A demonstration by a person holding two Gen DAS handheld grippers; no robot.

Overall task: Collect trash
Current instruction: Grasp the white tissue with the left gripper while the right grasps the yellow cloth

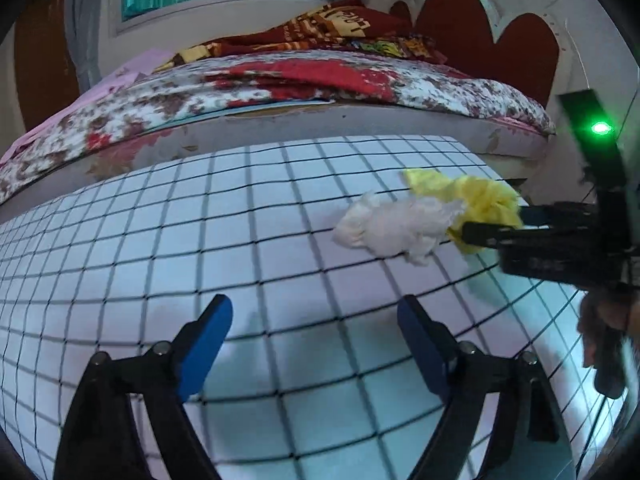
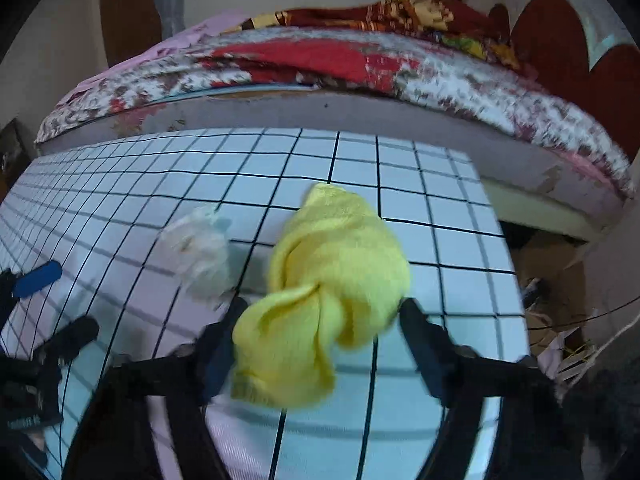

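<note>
Two pieces of trash on a table covered with a white cloth (image 1: 248, 216) ruled in a black grid, set against a bed (image 1: 304, 92) with a flowered quilt. Yellow crumpled wad (image 2: 320, 292) near the cloth's right edge, lying between the two fingers of the right gripper (image 2: 320, 320) in the right wrist view. Left finger close against the wad's lower lobe, right finger just beside its far flank; blur too heavy to tell whether either pad actually presses on it, so no firm grip to report, only jaws partly open around the wad. White crumpled tissue (image 1: 396, 224) just left of the yellow wad, touching it in the left wrist view, outside the right gripper's fingers. Left gripper (image 1: 316, 336) held wide, blue pads well apart, nothing between them but bare cloth, the tissue ahead of it and to its right. In the left wrist view, right gripper's dark fingers reaching in from the right edge onto the yellow wad. Red heart-shaped headboard (image 1: 488, 28) behind the bed.
</note>
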